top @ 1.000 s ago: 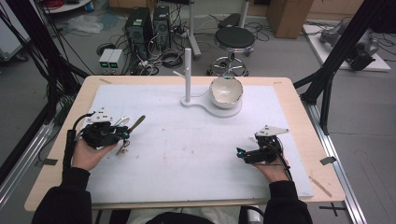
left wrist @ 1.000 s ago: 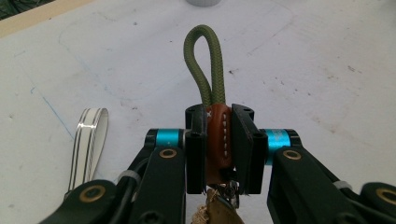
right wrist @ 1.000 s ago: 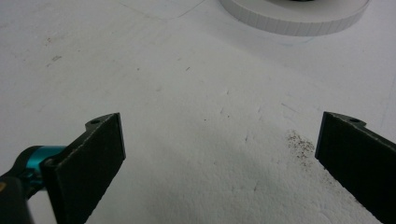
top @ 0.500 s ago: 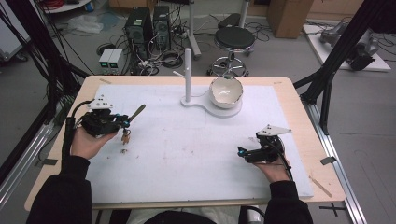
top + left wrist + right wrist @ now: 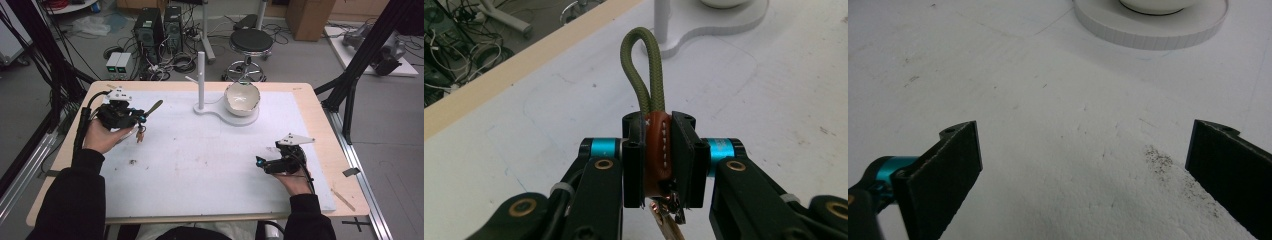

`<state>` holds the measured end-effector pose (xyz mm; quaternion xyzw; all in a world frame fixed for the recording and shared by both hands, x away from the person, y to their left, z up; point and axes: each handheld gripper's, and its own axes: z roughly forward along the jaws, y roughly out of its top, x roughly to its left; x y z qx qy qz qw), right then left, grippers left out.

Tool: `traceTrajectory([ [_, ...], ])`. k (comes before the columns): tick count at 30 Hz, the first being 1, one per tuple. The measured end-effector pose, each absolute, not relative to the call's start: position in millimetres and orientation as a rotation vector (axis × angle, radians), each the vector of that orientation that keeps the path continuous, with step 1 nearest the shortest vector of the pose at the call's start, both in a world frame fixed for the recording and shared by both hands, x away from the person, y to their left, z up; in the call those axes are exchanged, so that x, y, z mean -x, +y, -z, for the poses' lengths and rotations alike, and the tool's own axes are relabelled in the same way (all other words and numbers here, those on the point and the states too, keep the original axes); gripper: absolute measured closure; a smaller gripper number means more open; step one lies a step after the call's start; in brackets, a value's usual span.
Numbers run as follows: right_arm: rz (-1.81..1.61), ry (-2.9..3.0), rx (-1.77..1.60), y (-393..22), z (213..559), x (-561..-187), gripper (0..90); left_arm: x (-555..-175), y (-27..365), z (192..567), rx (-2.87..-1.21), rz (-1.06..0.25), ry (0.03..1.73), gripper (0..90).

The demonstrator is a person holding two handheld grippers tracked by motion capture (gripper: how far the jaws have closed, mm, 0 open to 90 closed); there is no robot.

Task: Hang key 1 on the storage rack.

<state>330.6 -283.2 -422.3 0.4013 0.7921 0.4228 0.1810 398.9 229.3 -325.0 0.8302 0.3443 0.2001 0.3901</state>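
white counter [image 5: 210, 165]: left claw [image 5: 659, 150] clamped a keychain [image 5: 656, 145] left of the stand [image 5: 201, 80]; right claw [image 5: 1083, 165] wide open, empty. dangling key might snag.

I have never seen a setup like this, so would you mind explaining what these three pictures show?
A person at a table holds a hand-operated clamp tool in each hand. One picture looks down from above; the other two come from small cameras riding on each tool, looking along its black jaws. The left gripper is shut on a key fob, brown leather with an olive cord loop and a key hanging below. The right gripper is open and holds nothing. On the white mat stands a white stand with a bowl on its base.
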Motion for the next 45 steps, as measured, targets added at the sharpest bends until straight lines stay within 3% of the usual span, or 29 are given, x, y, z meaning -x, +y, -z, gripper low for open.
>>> traceTrajectory([
  [17,-1.207,2.229,-1.15,-288,421,-330,0.6,-432,227,291,-2.049,-0.584,0.904,76.2],
  [45,-1.207,2.215,-1.148,-289,420,-327,0.6,-483,180,283,-2.059,-0.585,0.868,76.3],
])
